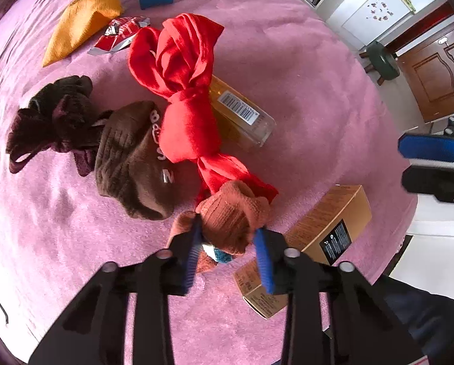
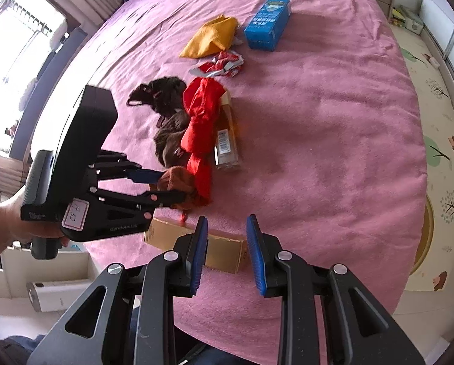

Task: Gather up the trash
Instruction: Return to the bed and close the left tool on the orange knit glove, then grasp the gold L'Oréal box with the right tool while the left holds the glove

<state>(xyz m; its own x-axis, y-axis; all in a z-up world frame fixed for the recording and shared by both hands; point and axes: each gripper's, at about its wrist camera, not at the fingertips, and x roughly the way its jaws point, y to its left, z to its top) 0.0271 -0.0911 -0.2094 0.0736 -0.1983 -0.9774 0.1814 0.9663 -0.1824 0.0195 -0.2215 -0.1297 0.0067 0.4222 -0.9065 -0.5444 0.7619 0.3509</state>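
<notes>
Left gripper (image 1: 228, 237) pinching the rust-brown sock (image 1: 233, 222), pointed steeply down at the pink bedspread (image 1: 318, 76).

Its blue pads press the sock from both sides, just beside the tan carton (image 1: 318, 243). The right gripper (image 2: 227, 255) hovers over that carton, jaws narrowly parted, holding nothing.

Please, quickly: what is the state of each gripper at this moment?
Left gripper: closed on the rust-brown sock, pads pressing it on both sides.
Right gripper: open, nothing between its fingers, above the tan box.
</notes>
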